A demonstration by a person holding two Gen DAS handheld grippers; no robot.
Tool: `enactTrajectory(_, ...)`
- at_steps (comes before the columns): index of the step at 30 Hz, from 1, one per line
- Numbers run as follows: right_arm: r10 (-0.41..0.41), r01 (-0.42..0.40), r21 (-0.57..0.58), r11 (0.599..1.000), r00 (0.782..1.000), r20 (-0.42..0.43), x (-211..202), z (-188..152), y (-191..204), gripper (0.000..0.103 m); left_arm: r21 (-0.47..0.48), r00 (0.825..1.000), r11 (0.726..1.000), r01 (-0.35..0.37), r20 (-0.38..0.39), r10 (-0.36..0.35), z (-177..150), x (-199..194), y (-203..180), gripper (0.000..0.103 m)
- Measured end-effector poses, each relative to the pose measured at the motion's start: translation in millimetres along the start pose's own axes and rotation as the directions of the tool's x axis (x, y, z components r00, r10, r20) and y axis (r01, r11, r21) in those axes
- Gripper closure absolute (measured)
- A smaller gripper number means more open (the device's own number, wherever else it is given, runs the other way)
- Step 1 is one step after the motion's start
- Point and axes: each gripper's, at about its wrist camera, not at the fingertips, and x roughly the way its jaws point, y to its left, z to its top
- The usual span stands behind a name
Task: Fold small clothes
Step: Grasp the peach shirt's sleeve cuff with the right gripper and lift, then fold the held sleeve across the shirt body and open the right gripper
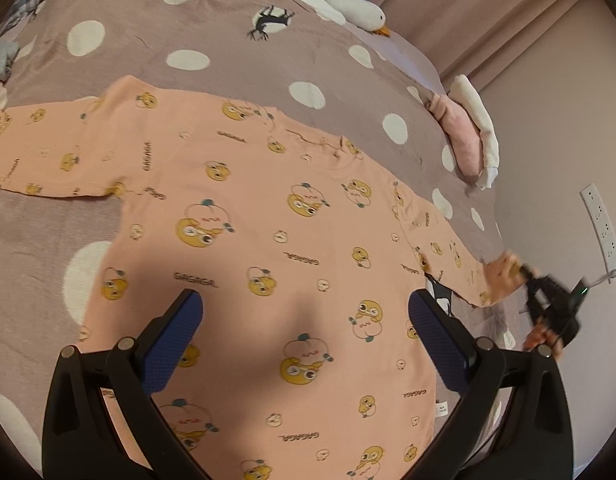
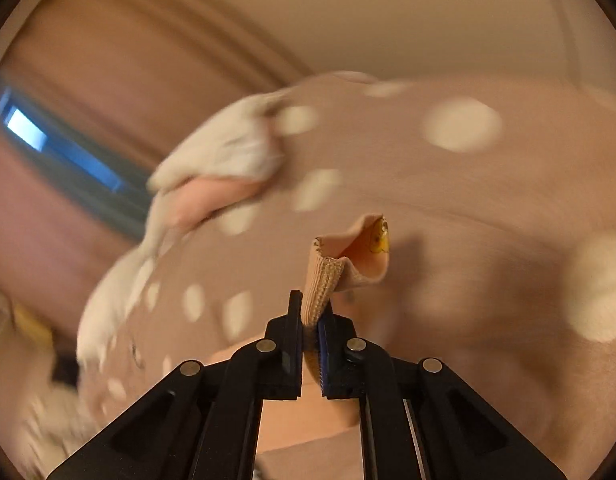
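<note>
A small peach long-sleeved shirt (image 1: 267,240) printed with yellow cartoon faces lies spread flat on the bed. My left gripper (image 1: 303,312) is open and empty, hovering over the shirt's lower body. My right gripper (image 2: 311,320) is shut on the ribbed cuff of the shirt's right sleeve (image 2: 348,256) and holds it lifted off the bed. In the left wrist view the right gripper (image 1: 524,272) appears at the far right with the sleeve end (image 1: 504,268) in it. The right wrist view is blurred by motion.
The bed has a mauve cover with white dots (image 1: 235,60). A white goose plush (image 1: 348,4) lies at the far edge. A pink and white garment (image 1: 472,132) sits at the right edge. A wall with a power strip (image 1: 604,232) is right.
</note>
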Motion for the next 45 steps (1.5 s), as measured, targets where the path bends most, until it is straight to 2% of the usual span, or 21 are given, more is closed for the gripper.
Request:
enactTrajectory(4, 0.063, -0.069, -0.182, 0.981, 0.997, -0.042, 4.6, -4.7, 91.3, 0.095, -0.014, 0.999, 1.0, 0.006, 0.034, -0.005, -2.1, -18.6, 14.1, 0.0)
enactTrajectory(9, 0.131, -0.161, -0.377, 0.912, 0.986, -0.103, 12.2, -40.4, 198.2, 0.095, -0.047, 0.998, 0.999, -0.008, 0.069, 0.011, -2.6, -40.1, 37.3, 0.0)
enactTrajectory(10, 0.144, -0.183, -0.43, 0.884, 0.982, -0.122, 20.7, -54.3, 229.0, 0.095, -0.055, 0.997, 0.998, -0.014, 0.075, 0.018, -2.6, -43.4, 41.5, 0.0)
enactTrajectory(13, 0.15, -0.211, -0.529, 0.822, 0.976, -0.156, 33.9, -86.6, 274.0, 0.095, -0.092, 0.995, 0.996, -0.024, 0.096, 0.033, -1.5, -54.0, 60.4, 0.0)
enactTrajectory(17, 0.115, -0.231, -0.679, 0.697, 0.97, -0.212, 59.5, -159.3, 327.1, 0.095, -0.143, 0.991, 0.989, -0.045, 0.115, 0.062, -0.3, -64.3, 86.1, 0.0)
enactTrajectory(19, 0.077, -0.225, -0.732, 0.643, 0.97, -0.23, 71.5, -190.2, 339.6, 0.095, -0.167, 0.99, 0.984, -0.062, 0.118, 0.082, 0.5, -66.8, 98.1, 0.0)
enactTrajectory(21, 0.018, -0.211, -0.796, 0.567, 0.97, -0.244, 91.0, -226.8, 347.7, 0.095, -0.184, 0.989, 0.98, -0.069, 0.118, 0.092, 0.8, -68.6, 108.1, 0.0)
enactTrajectory(22, -0.024, -0.204, -0.832, 0.515, 0.967, -0.252, 103.0, -251.7, 348.1, 0.095, -0.193, 0.988, 0.979, -0.072, 0.119, 0.096, 1.3, -69.5, 112.8, 0.0)
enactTrajectory(23, -0.054, -0.212, -0.846, 0.489, 0.961, -0.272, 112.4, -267.5, 345.6, 0.095, -0.202, 0.988, 0.976, -0.079, 0.118, 0.104, 2.3, -69.6, 117.4, 0.0)
enactTrajectory(27, -0.135, -0.24, -0.881, 0.407, 0.938, -0.318, 129.7, -314.3, 339.9, 0.095, -0.211, 0.985, 0.973, -0.097, 0.119, 0.124, 5.8, -70.3, 125.9, 0.0)
enactTrajectory(29, -0.18, -0.27, -0.89, 0.366, 0.918, -0.353, 138.5, -330.3, 333.7, 0.094, -0.208, 0.985, 0.973, -0.099, 0.12, 0.126, 9.6, -68.5, 126.5, 0.0)
enactTrajectory(30, -0.196, -0.284, -0.892, 0.351, 0.91, -0.367, 138.8, -336.5, 333.2, 0.092, -0.204, 0.984, 0.974, -0.1, 0.122, 0.127, 11.1, -67.5, 126.1, 0.0)
enactTrajectory(31, -0.207, -0.304, -0.891, 0.339, 0.899, -0.385, 135.6, -339.7, 330.8, 0.084, -0.2, 0.984, 0.975, -0.1, 0.124, 0.127, 13.5, -66.1, 125.3, 0.0)
enactTrajectory(34, -0.135, -0.405, -0.852, 0.333, 0.874, -0.468, 112.5, -328.9, 324.2, 0.064, -0.181, 0.985, 0.979, -0.09, 0.131, 0.115, 22.4, -62.5, 120.6, 0.0)
enactTrajectory(36, -0.03, -0.472, -0.796, 0.379, 0.854, -0.52, 90.3, -304.7, 316.6, 0.056, -0.175, 0.987, 0.983, -0.051, 0.14, 0.076, 31.4, -60.2, 115.8, 0.0)
enactTrajectory(37, 0.035, -0.493, -0.756, 0.43, 0.846, -0.532, 78.9, -283.7, 307.7, 0.048, -0.17, 0.988, 0.985, -0.023, 0.144, 0.048, 36.5, -58.3, 112.3, 0.0)
enactTrajectory(38, 0.062, -0.486, -0.736, 0.472, 0.851, -0.522, 73.3, -267.7, 299.6, 0.043, -0.162, 0.989, 0.987, 0.002, 0.148, 0.022, 42.6, -55.8, 106.8, 0.0)
enactTrajectory(40, 0.08, -0.458, -0.712, 0.533, 0.864, -0.497, 69.4, -246.1, 283.7, 0.043, -0.139, 0.989, 0.989, 0.048, 0.145, -0.028, 53.9, -47.8, 93.0, 0.001)
enactTrajectory(41, 0.074, -0.423, -0.701, 0.574, 0.879, -0.47, 70.1, -230.3, 270.9, 0.043, -0.126, 0.989, 0.99, 0.063, 0.141, -0.045, 58.1, -43.1, 86.5, 0.001)
enactTrajectory(42, 0.064, -0.401, -0.697, 0.594, 0.888, -0.456, 71.3, -224.6, 263.7, 0.043, -0.111, 0.989, 0.991, 0.075, 0.136, -0.06, 62.1, -37.7, 79.1, 0.001)
enactTrajectory(45, 0.003, -0.319, -0.656, 0.684, 0.901, -0.435, 84.5, -205.0, 234.1, 0.044, -0.084, 0.989, 0.99, 0.112, 0.103, -0.103, 74.4, -12.5, 56.9, 0.005)
